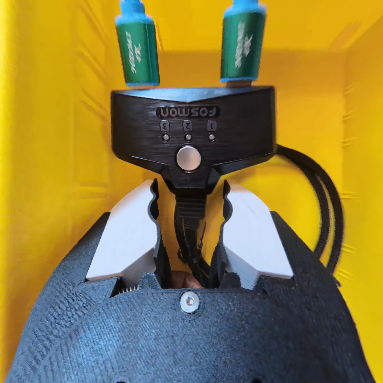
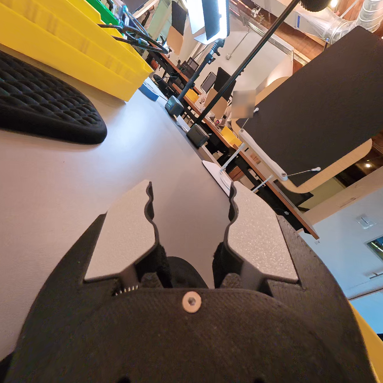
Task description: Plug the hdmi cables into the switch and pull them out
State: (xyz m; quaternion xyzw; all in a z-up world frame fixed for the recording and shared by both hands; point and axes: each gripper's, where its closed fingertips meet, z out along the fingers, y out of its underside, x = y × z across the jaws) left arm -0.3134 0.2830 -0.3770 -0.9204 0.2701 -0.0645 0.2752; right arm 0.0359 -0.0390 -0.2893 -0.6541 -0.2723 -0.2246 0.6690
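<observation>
In the left wrist view a black HDMI switch [image 1: 191,128] with a round silver button lies inside a yellow bin [image 1: 51,145]. Two green HDMI plugs with blue collars are seated in its far edge, one on the left [image 1: 138,56] and one on the right [image 1: 241,49]; the middle port is hidden. My left gripper [image 1: 190,183] is open, with its fingers on either side of the switch's black tail cable [image 1: 189,209] and not touching it. My right gripper [image 2: 191,184] is open and empty, tilted over the grey table [image 2: 103,176].
The switch's black braided cable [image 1: 329,207] loops out to the right inside the bin. In the right wrist view a black mesh pad [image 2: 41,103] and stacked yellow bins [image 2: 83,51] lie at the left. Stand bases [image 2: 198,134] sit along the table's far edge. Spacing between my two grippers at the tips: around 50 centimetres.
</observation>
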